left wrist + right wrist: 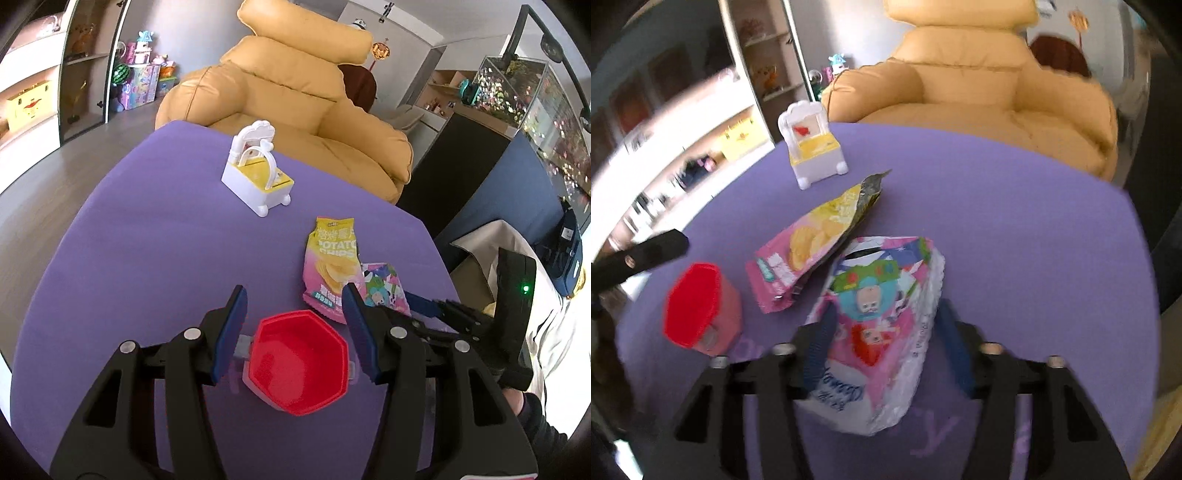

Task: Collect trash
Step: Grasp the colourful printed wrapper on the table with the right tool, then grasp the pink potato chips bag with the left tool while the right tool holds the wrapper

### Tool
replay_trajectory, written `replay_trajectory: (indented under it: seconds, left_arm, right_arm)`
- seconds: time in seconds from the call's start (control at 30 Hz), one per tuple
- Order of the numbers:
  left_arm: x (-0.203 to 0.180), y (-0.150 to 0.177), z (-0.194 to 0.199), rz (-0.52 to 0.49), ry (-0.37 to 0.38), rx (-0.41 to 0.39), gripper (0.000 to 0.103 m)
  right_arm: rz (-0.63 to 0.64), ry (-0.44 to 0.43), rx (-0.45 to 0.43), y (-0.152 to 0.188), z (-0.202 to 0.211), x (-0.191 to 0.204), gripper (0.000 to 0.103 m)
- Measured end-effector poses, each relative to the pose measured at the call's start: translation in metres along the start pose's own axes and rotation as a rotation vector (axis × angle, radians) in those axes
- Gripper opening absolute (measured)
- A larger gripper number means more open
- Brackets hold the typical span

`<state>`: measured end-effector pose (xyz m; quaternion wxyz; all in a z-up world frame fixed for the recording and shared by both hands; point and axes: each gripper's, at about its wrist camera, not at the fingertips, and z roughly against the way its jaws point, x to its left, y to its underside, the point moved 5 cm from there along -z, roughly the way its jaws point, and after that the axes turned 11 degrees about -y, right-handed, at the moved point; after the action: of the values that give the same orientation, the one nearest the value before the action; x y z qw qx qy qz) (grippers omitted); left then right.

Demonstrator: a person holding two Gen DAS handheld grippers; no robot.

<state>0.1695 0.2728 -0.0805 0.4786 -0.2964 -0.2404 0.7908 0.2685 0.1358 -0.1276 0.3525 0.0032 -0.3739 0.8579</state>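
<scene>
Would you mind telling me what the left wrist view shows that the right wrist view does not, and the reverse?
Only the left wrist view shows the fish tank at right and looks straight down into the open red cup between the open left tongs.

Only the right wrist view shows the torn-open top of the chip bag and the whole cartoon wrapper between the open right tongs.

Both show the purple table, the white toy and the yellow armchair.

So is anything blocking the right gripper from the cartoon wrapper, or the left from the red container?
Nothing visible. The right gripper is open with its fingers either side of the cartoon wrapper. The left gripper is open, straddling the red container. The chips bag lies beside both, not between.
</scene>
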Motion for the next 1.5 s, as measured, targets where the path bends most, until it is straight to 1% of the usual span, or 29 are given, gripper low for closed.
replay_trajectory:
  seconds: [0.03, 0.07, 0.1, 0.2, 0.3, 0.4, 0.43, 0.5, 0.57, 0.63, 0.67, 0.73, 0.83, 1.0, 1.1, 1.17, 1.23, 1.3, 1.4, 1.5]
  left_arm:
    - [-0.002, 0.000, -0.003, -0.005, 0.008, 0.013, 0.051]
    - [-0.004, 0.001, -0.004, -0.007, 0.013, 0.023, 0.051]
    - [-0.007, 0.001, -0.006, -0.007, 0.021, 0.034, 0.051]
    - [-0.022, 0.005, -0.007, -0.006, 0.056, 0.031, 0.052]
    - [-0.044, 0.009, -0.003, 0.006, 0.140, 0.016, 0.052]
    - [-0.072, 0.013, 0.003, -0.014, 0.200, -0.025, 0.052]
    - [-0.082, 0.015, 0.003, -0.027, 0.220, -0.023, 0.052]
    - [-0.103, 0.025, -0.004, -0.071, 0.252, 0.021, 0.052]
    - [-0.113, 0.033, -0.015, -0.097, 0.231, 0.048, 0.052]
    - [-0.113, 0.038, -0.027, -0.100, 0.199, 0.072, 0.052]
    - [-0.111, 0.039, -0.030, -0.097, 0.186, 0.074, 0.049]
    - [-0.106, 0.035, -0.032, -0.102, 0.149, 0.055, 0.050]
    - [-0.092, 0.026, -0.036, -0.076, 0.105, 0.036, 0.050]
    - [-0.068, 0.012, -0.045, -0.069, -0.020, -0.012, 0.050]
    - [-0.062, 0.000, -0.047, -0.061, -0.047, -0.038, 0.051]
    - [-0.063, -0.011, -0.045, -0.079, -0.061, -0.076, 0.053]
    - [-0.066, -0.021, -0.044, -0.118, -0.077, -0.111, 0.057]
    - [-0.069, -0.031, -0.054, -0.172, -0.108, -0.101, 0.058]
    - [-0.068, -0.041, -0.070, -0.186, -0.120, -0.059, 0.058]
    - [-0.069, -0.056, -0.081, -0.186, -0.126, -0.052, 0.058]
  right_arm:
    - [0.020, 0.002, 0.009, 0.002, 0.002, 0.002, 0.028]
    - [0.020, -0.014, 0.013, 0.004, 0.004, 0.001, 0.017]
    - [0.015, -0.020, 0.018, 0.007, 0.008, -0.002, 0.014]
    - [0.005, 0.014, 0.013, 0.019, 0.025, -0.018, 0.014]
    - [-0.041, 0.058, -0.002, 0.033, 0.042, -0.043, 0.014]
    - [-0.105, 0.059, -0.019, 0.045, 0.060, -0.067, 0.014]
    - [-0.121, 0.053, -0.025, 0.048, 0.064, -0.073, 0.014]
    - [-0.145, 0.047, -0.036, 0.053, 0.070, -0.083, 0.014]
    - [-0.150, 0.036, -0.046, 0.056, 0.073, -0.085, 0.014]
    - [-0.146, 0.034, -0.055, 0.058, 0.074, -0.086, 0.014]
    - [-0.143, 0.033, -0.057, 0.058, 0.073, -0.085, 0.014]
    - [-0.152, 0.020, -0.061, 0.059, 0.073, -0.084, 0.014]
    - [-0.177, -0.010, -0.070, 0.056, 0.071, -0.088, 0.014]
    - [-0.203, -0.035, -0.079, 0.059, 0.073, -0.090, 0.014]
    - [-0.217, -0.051, -0.084, 0.059, 0.073, -0.093, 0.014]
    - [-0.228, -0.062, -0.087, 0.059, 0.074, -0.094, 0.014]
    - [-0.239, -0.074, -0.091, 0.060, 0.073, -0.095, 0.014]
    - [-0.245, -0.081, -0.093, 0.060, 0.073, -0.096, 0.014]
    - [-0.255, -0.089, -0.097, 0.061, 0.073, -0.097, 0.014]
    - [-0.268, -0.102, -0.101, 0.062, 0.073, -0.100, 0.014]
